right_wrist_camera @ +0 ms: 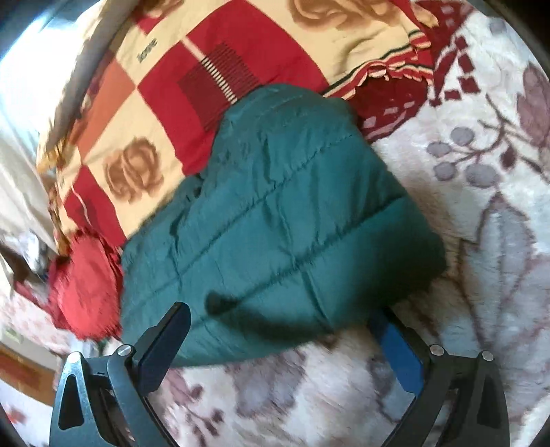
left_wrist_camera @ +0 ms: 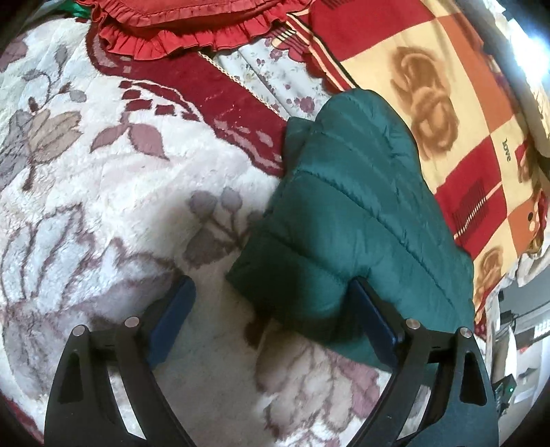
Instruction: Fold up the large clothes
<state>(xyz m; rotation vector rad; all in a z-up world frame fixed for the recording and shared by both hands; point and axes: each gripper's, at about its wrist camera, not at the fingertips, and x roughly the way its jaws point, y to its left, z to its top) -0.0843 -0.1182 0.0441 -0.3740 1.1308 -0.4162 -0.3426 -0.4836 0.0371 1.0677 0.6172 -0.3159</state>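
Observation:
A dark green quilted puffer jacket (left_wrist_camera: 350, 213) lies folded into a thick bundle on a white fleece blanket (left_wrist_camera: 103, 192) with a mauve flower pattern. My left gripper (left_wrist_camera: 271, 309) stands open just above the blanket, and the jacket's near corner lies between its blue-padded fingers (left_wrist_camera: 172, 316). Its right finger rests against the jacket's edge. In the right wrist view the same jacket (right_wrist_camera: 275, 220) fills the middle. My right gripper (right_wrist_camera: 282, 333) is open wide around the jacket's near edge, and its pads do not press on it.
A red ruffled pillow (left_wrist_camera: 192, 20) lies at the far end. Beside the jacket lies a red, orange and cream checked blanket (left_wrist_camera: 429, 86) with rose prints. In the right wrist view a red frilled cloth (right_wrist_camera: 86, 285) sits left of the jacket. Bright window light shows at the edge.

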